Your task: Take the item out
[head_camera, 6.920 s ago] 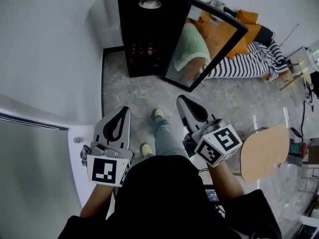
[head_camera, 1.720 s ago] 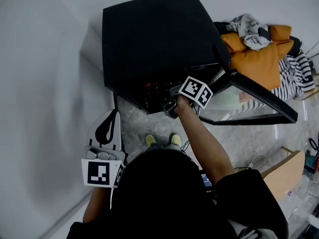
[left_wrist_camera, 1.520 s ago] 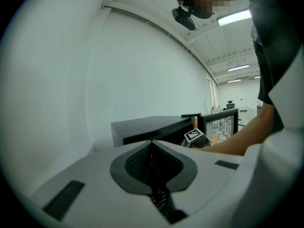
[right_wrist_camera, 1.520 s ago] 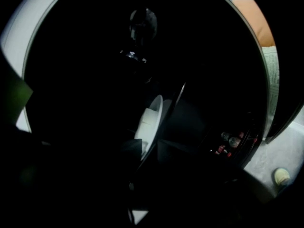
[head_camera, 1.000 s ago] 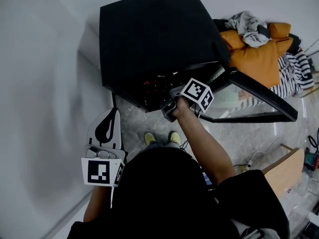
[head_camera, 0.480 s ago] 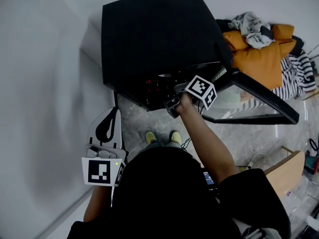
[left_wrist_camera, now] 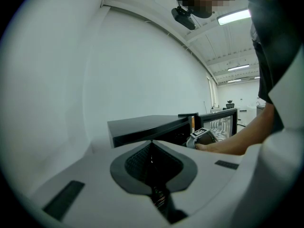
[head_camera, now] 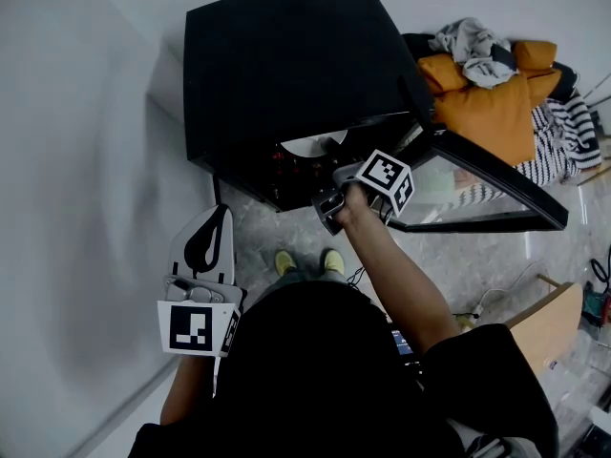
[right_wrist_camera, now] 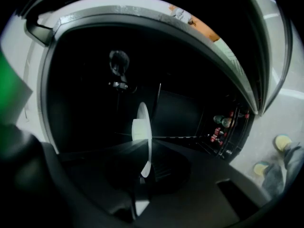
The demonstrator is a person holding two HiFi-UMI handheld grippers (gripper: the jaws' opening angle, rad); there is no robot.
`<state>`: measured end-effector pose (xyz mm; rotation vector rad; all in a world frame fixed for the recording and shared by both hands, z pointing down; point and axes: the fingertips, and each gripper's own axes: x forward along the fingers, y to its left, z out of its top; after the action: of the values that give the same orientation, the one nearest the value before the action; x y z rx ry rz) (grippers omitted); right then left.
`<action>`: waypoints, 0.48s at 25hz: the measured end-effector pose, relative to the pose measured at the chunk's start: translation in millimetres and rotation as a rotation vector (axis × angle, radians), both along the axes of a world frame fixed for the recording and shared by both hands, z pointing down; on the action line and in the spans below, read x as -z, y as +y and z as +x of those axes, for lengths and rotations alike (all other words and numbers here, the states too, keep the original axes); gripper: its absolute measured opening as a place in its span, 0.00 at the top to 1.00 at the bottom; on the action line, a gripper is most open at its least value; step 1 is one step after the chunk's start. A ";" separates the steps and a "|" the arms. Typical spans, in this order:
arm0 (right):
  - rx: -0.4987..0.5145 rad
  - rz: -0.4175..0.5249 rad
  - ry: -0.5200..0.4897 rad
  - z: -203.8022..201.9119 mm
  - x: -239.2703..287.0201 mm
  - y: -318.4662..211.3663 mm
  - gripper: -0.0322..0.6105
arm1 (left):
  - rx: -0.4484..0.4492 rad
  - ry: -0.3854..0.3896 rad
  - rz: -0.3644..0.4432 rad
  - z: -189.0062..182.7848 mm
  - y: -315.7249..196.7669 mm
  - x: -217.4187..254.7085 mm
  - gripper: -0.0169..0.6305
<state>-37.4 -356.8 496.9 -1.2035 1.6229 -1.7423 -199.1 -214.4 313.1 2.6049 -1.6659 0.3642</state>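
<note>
— One tall black cabinet [head_camera: 286, 65], its glass door [head_camera: 487, 194] swung open?
— Yes. A round white plate [head_camera: 307, 145] sits at its mouth, and the right gripper [right_wrist_camera: 148, 148] is closing on its rim. The left gripper [head_camera: 218, 219] hangs clenched, empty.

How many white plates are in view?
1. The white plate sits edge-on between the closing jaws of the right gripper, at the mouth of the black cabinet; its dark interior may hide more.

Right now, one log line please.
right gripper: fingers closing on white plate, in black cabinet | left gripper: shut, empty | door: open
</note>
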 end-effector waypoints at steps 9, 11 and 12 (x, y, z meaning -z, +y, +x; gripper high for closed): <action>0.064 -0.020 0.023 11.8 1.3 34.0 0.93 | -0.029 0.014 -0.005 15.6 1.0 -3.1 0.96; 0.082 -0.018 0.025 15.6 3.9 41.9 0.93 | -0.031 0.018 -0.006 18.9 2.6 -4.1 0.96; 0.091 -0.015 0.027 17.8 5.7 45.6 0.93 | -0.032 0.021 -0.007 20.7 3.2 -4.7 0.96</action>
<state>-19.6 -311.1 491.2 -1.1815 1.7071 -1.8041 -178.5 -211.1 317.7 2.6243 -1.6152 0.3424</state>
